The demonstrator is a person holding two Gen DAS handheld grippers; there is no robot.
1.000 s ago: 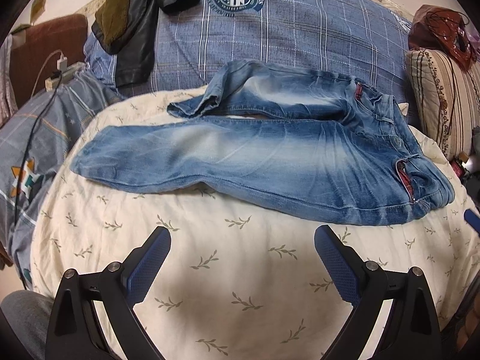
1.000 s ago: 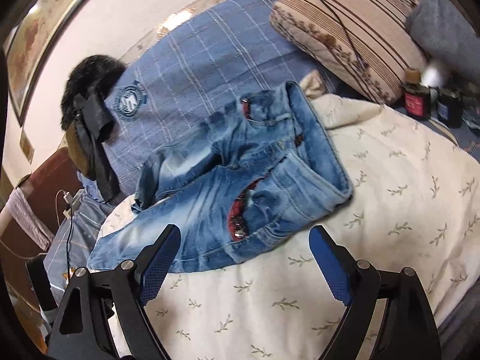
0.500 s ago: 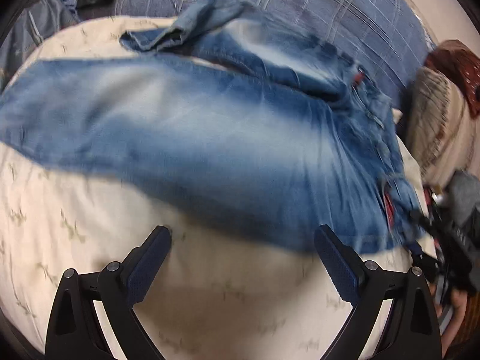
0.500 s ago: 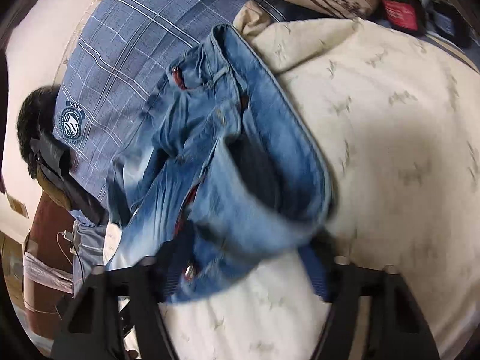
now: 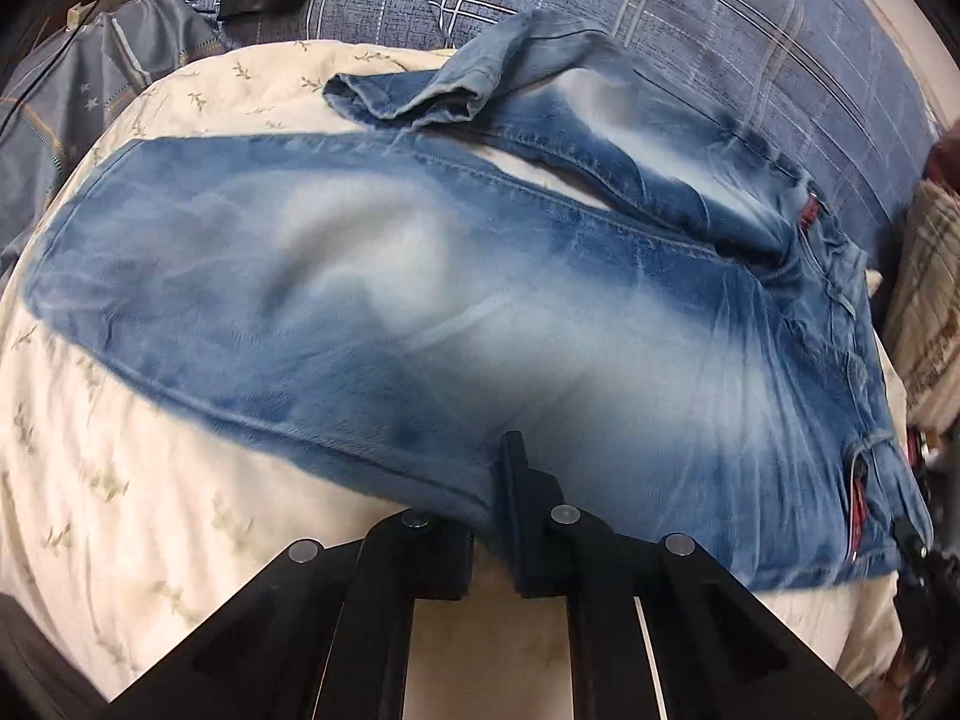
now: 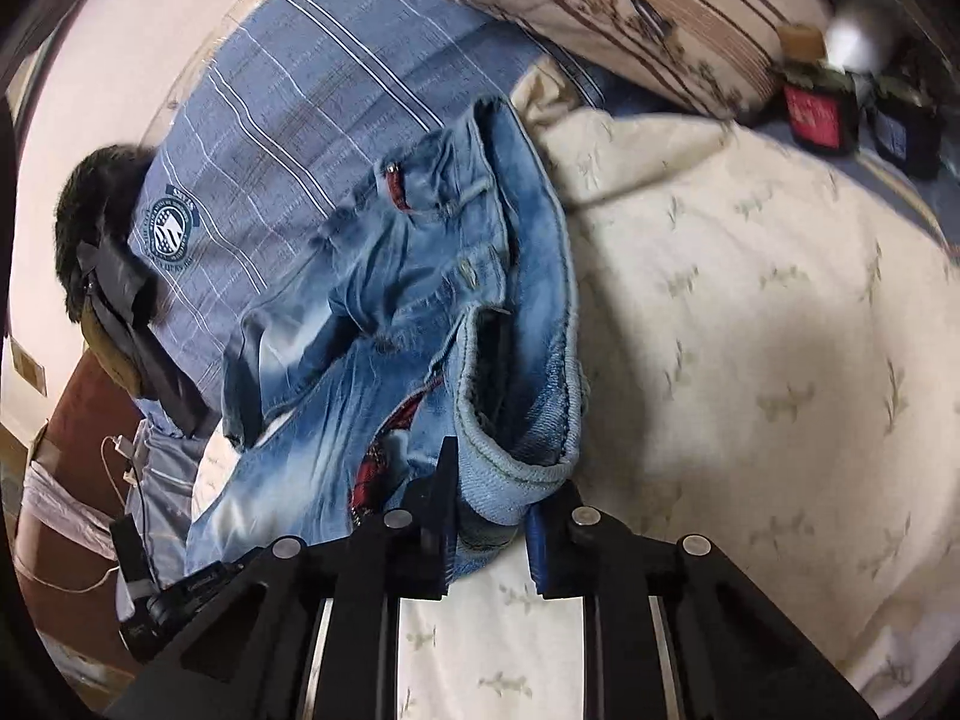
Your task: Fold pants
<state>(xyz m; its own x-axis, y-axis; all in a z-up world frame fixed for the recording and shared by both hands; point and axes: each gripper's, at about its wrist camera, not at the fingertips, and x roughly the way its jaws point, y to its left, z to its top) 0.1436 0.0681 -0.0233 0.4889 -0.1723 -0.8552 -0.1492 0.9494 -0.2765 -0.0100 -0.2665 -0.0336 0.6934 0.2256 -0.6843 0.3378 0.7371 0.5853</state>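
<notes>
Two grippers are pinching faded blue jeans [image 5: 480,300] spread unfolded on a cream quilt [image 5: 120,480]: left gripper [image 5: 492,516] clamping the near leg's edge, right gripper [image 6: 489,516] clamping the waistband corner. Farther off, the other leg is lying crumpled; folding is barely beginning.

Both wrist views look closely along their tongs, sharing the jeans [image 5: 480,312] from opposite ends.

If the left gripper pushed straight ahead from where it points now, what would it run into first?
The jeans themselves: the left gripper is already shut on their near edge, so it would push into the near leg. Beyond lie the far leg, then the blue checked blanket; depth is unclear.
</notes>
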